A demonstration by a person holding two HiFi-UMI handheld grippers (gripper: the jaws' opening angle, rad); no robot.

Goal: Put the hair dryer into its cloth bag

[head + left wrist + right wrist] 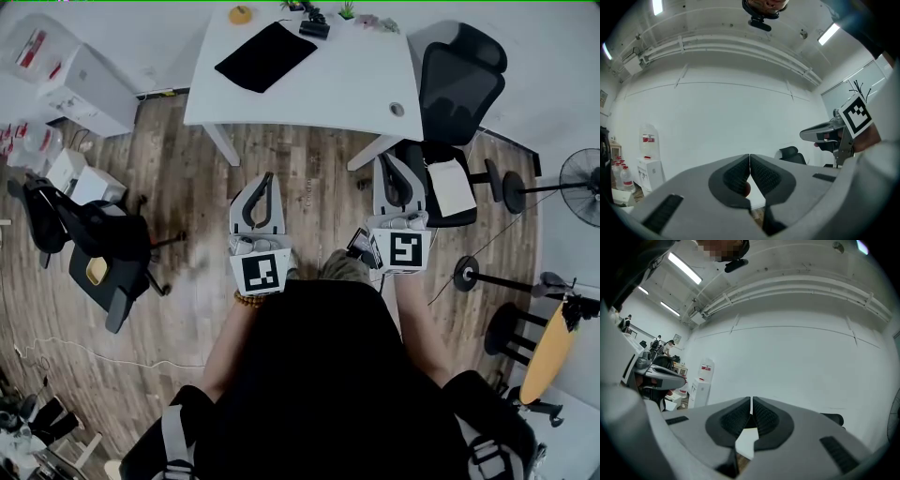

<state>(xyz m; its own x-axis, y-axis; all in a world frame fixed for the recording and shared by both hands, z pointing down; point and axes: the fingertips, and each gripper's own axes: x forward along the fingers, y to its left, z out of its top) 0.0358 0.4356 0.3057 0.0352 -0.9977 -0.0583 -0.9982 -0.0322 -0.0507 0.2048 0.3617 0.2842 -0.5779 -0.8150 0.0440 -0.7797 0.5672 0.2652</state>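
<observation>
L gripper (749, 163), R gripper (752, 405): ribbed jaws are pressed shut; nothing gripped. Flat black cloth bag (265, 54) is laid on white table (366, 84).

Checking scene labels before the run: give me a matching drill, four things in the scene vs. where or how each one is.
Things:
1 black cloth bag
2 office chair
3 floor fan
4 left gripper

Descriptions:
A jaws shut
B at the head view's right edge
C flat on the white table
D beside the table's right end

Pairs: 1-C, 2-D, 3-B, 4-A
</observation>
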